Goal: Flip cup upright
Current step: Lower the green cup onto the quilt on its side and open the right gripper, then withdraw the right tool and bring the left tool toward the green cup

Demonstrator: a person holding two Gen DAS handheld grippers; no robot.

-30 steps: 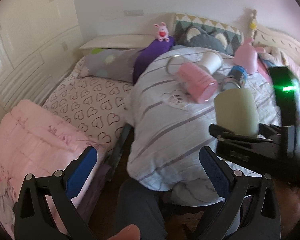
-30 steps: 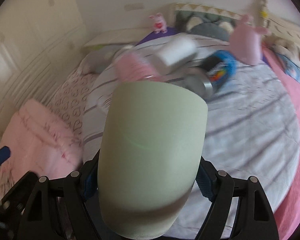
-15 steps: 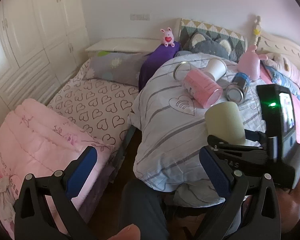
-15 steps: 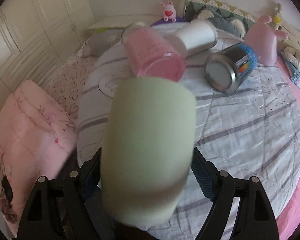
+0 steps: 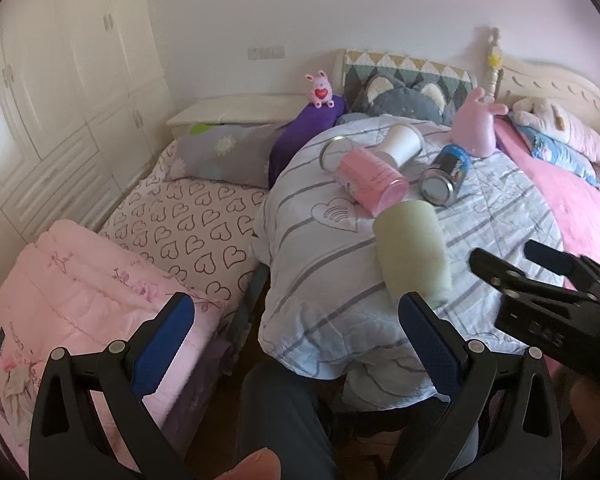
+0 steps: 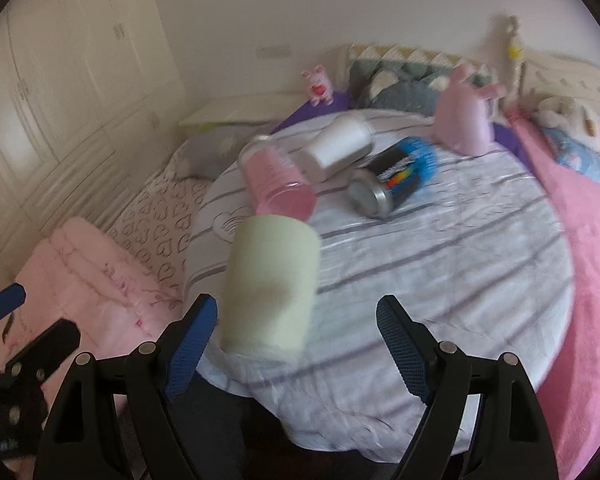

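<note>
A pale green cup [image 5: 414, 250] stands on the striped round quilt [image 5: 496, 208] near its front edge, its flat closed end on top; it also shows in the right wrist view [image 6: 270, 280]. My right gripper [image 6: 296, 340] is open and empty, just behind the cup, which sits by its left finger. It shows from the side in the left wrist view [image 5: 540, 268]. My left gripper [image 5: 296, 340] is open and empty, held in front of the bed.
A pink cup [image 6: 278, 184], a white cup [image 6: 340, 148] and a blue-labelled can [image 6: 392, 184] lie on their sides further back on the quilt. Plush toys and pillows [image 5: 404, 96] line the headboard. A pink folded blanket [image 5: 72, 292] lies at left.
My right gripper has opened and let go of the green cup, which now stands on the quilt. The gripper has drawn back from it.
</note>
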